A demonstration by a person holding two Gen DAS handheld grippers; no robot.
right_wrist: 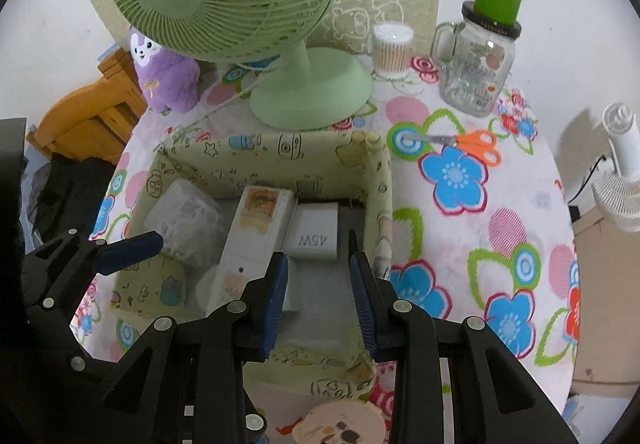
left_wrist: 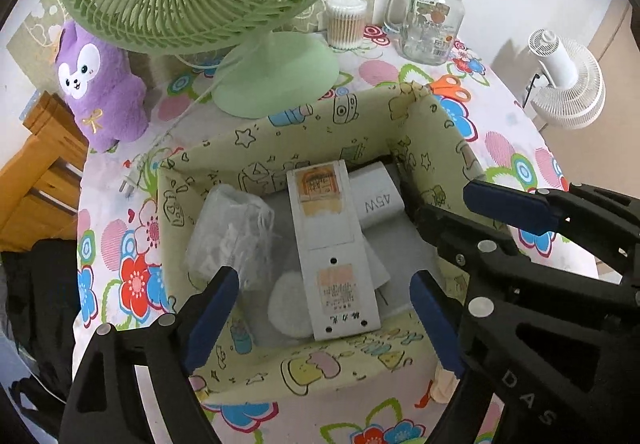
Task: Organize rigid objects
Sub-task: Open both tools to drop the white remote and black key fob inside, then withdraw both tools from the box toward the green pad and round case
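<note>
The white charger (right_wrist: 313,231) carries the marking "45W"; it lies in the box (right_wrist: 384,204) just ahead of the right gripper's (right_wrist: 320,284) jaws, and the marking appears inverted in both views. The right gripper's black body (left_wrist: 560,324) bears the letters "DAS". The labels on the remote (left_wrist: 332,244) and jar (left_wrist: 432,24) are too small to read.

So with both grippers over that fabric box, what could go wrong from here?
1. The remote lies slanted over the 45W charger and a round white pad; grabbing any of these could drag the others.
2. The right gripper hangs near the soft box wall; its fingers might snag or fold it.
3. The scissors lie outside the box, beside the glass jar; reaching carelessly could knock it.
</note>
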